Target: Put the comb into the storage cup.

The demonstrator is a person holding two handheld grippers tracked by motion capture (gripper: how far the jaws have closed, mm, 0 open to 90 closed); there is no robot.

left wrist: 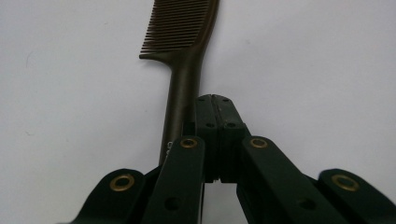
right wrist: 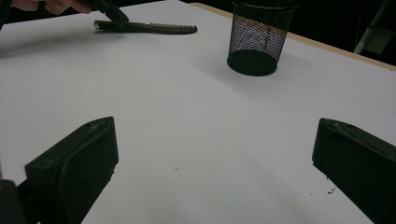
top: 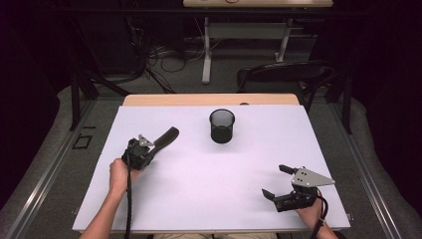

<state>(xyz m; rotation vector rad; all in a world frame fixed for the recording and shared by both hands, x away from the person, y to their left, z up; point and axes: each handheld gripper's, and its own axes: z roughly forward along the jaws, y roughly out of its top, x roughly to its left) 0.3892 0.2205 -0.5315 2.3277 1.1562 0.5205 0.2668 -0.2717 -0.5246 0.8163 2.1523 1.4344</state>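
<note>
A dark brown comb point(top: 166, 137) lies flat on the white table top point(top: 209, 179) at the left, teeth end pointing toward the far right. My left gripper point(top: 155, 146) sits at its handle end. In the left gripper view the jaws point(left wrist: 212, 99) are shut pad to pad, and the comb's handle point(left wrist: 182, 98) runs beside and under the left jaw; no grip on it shows. My right gripper point(top: 276, 180) rests at the near right, open, with nothing between its jaws point(right wrist: 215, 140). In the right gripper view the comb point(right wrist: 154, 28) lies on the table far off.
A black mesh pen cup point(top: 222, 127) stands upright at the table's far middle, also in the right gripper view point(right wrist: 259, 39). A dark chair point(top: 286, 74) stands beyond the far edge, with a desk frame and cables on the floor behind.
</note>
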